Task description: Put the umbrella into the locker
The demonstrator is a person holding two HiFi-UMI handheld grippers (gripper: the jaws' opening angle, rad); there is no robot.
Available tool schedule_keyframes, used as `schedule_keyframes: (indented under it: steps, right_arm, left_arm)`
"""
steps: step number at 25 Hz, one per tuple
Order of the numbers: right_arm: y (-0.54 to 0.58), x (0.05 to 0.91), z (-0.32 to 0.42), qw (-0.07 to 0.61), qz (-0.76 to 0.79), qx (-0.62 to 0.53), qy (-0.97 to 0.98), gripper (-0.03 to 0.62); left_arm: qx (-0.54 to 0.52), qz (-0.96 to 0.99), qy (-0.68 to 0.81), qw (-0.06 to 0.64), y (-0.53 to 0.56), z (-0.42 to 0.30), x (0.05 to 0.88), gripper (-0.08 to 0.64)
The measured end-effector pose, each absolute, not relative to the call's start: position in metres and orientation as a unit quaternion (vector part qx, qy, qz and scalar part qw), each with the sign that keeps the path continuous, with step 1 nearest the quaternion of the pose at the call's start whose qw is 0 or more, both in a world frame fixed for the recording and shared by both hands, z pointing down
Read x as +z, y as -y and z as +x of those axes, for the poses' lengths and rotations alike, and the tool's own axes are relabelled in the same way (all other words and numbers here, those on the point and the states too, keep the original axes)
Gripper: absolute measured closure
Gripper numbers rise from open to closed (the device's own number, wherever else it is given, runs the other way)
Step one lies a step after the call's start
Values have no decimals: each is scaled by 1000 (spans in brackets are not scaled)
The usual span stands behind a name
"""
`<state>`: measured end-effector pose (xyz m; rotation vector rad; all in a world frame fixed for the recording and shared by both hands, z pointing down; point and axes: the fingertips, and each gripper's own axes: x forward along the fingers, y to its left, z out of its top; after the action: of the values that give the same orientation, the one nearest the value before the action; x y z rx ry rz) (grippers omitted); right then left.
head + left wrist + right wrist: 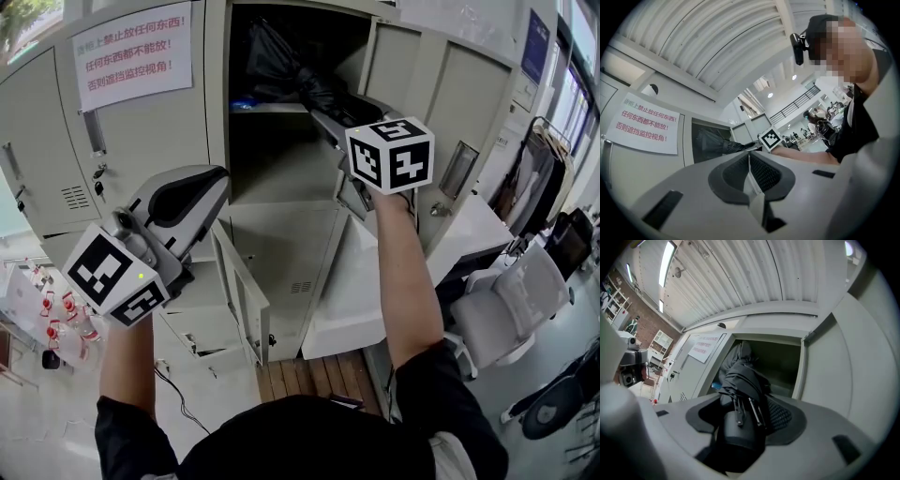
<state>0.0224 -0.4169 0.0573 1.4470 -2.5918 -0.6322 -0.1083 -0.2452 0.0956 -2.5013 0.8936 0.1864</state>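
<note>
right tool (745, 417): clamped on umbrella (286, 70) handle end, so the canopy leads | umbrella: folded, far end inside locker (217, 122) upper compartment above shelf (267, 108), handle end outside the opening | left tool (750, 171): clenched, empty, held low left, clear of opening | door (398, 66): swung right, path looks free

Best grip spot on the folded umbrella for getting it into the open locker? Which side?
The short handle, coming from the locker's open front. The umbrella's fabric end points into the upper compartment, leaving only the handle outside; the right gripper is shut on it there.
</note>
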Motion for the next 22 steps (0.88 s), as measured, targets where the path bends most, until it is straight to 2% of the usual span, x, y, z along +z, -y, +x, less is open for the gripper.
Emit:
schedule_keyframes:
  steps: [9, 22]
  right_arm:
    - [446, 35, 2, 80, 487, -214, 843, 331]
    - [458, 12, -26, 70, 462, -207, 860, 336]
  left_arm:
    - [54, -911, -324, 249, 243, -104, 91, 535]
    - [42, -904, -327, 271, 233, -99, 84, 535]
